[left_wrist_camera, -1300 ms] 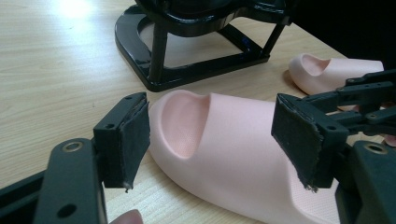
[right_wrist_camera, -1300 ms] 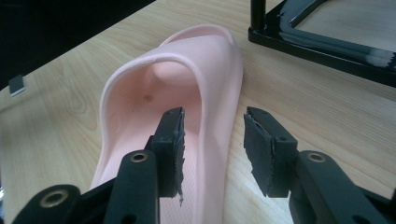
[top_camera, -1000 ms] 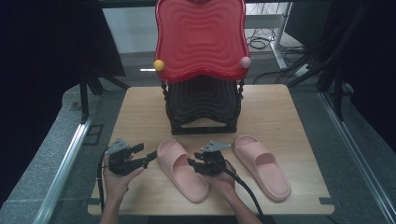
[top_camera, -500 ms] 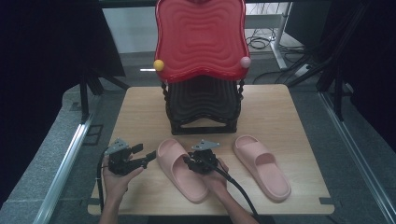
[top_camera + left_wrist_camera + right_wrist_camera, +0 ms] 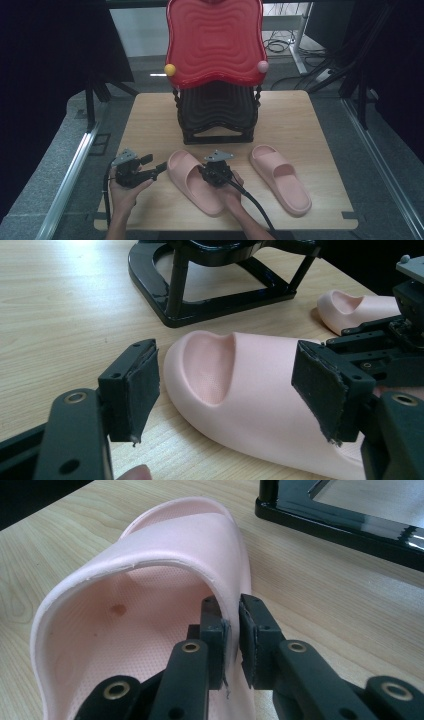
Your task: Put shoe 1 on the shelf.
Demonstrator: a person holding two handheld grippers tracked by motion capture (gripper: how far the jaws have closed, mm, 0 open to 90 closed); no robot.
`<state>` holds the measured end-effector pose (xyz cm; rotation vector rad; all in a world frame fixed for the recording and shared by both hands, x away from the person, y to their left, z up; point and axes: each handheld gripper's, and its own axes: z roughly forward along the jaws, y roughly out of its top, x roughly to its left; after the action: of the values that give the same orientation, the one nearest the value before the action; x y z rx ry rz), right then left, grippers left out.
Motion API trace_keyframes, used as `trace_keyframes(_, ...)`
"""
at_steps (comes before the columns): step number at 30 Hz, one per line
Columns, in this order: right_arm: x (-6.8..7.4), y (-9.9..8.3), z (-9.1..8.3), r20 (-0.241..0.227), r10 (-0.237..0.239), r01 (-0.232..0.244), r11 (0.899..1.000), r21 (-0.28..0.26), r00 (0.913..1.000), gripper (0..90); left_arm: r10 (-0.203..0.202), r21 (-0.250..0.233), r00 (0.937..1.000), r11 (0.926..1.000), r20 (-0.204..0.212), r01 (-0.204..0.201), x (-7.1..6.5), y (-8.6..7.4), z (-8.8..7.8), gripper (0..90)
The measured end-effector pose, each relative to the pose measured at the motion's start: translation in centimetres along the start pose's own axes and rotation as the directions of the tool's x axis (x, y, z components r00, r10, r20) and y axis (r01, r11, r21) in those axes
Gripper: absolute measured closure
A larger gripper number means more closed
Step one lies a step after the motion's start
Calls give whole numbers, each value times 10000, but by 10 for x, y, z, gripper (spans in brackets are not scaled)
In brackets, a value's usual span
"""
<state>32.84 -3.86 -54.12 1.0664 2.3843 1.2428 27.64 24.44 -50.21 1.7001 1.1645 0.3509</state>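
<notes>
the near pink slipper point(image 5: 194, 182) is lying on the wooden table point(image 5: 310, 125), just in front of the black stand point(image 5: 216, 112) that is carrying a red wavy tray point(image 5: 215, 42). the right gripper point(image 5: 231, 630) is pinching this slipper's strap edge, one jaw sitting inside and one outside (the pads are pressing on the thin wall). the left gripper point(image 5: 225, 385) is hovering just beside the slipper's toe end with its jaws spread wide, touching nothing. a second pink slipper point(image 5: 280, 177) is lying well apart to the right. a yellow ball point(image 5: 170, 69) and a pink ball point(image 5: 262, 66) are sitting at the tray's lower corners.
</notes>
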Motion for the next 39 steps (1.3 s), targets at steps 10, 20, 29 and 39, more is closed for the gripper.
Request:
trace_keyframes(10,-2,-1,-13,-77,-53,52,9999,-108,10000,826,-36,32,10000,10000,-18,36,1,0,0,269)
trace_keyframes(20,-16,-5,-47,17,33,-32,9989,-462,10000,827,-43,99,10000,9999,3,43,1,-1,1,268)
trace_keyframes(29,-30,-11,-83,356,167,-129,9943,-1056,9992,827,-141,92,9999,9999,36,141,2,-2,1,268)
trace_keyframes(39,-41,-12,-118,784,396,-250,9835,-1793,9961,827,-85,168,9999,9998,151,82,-4,-3,5,268)
